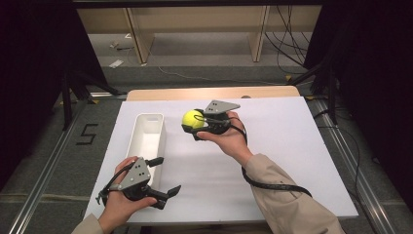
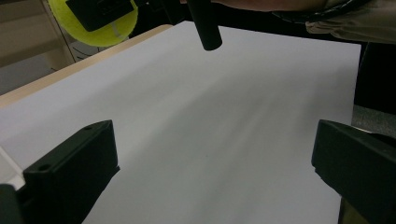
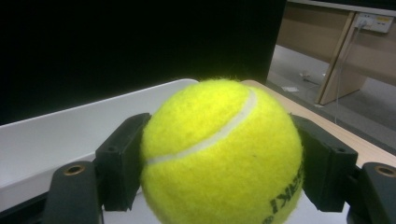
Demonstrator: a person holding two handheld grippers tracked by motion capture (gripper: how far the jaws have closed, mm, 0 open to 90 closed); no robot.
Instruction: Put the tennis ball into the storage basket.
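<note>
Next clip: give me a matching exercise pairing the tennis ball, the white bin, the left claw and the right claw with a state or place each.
Things:
1. tennis ball
2. white bin
3. left claw
4. right claw

States or places:
A. open, nothing between its jaws
B. empty, on the white sheet's left part
C. clamped between two black jaws
D. shut on something yellow

Pairs: 1-C, 2-B, 3-A, 4-D

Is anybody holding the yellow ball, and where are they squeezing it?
Yes. The right gripper holds the tennis ball, jaws pressing its two opposite sides. The left gripper holds nothing.
</note>
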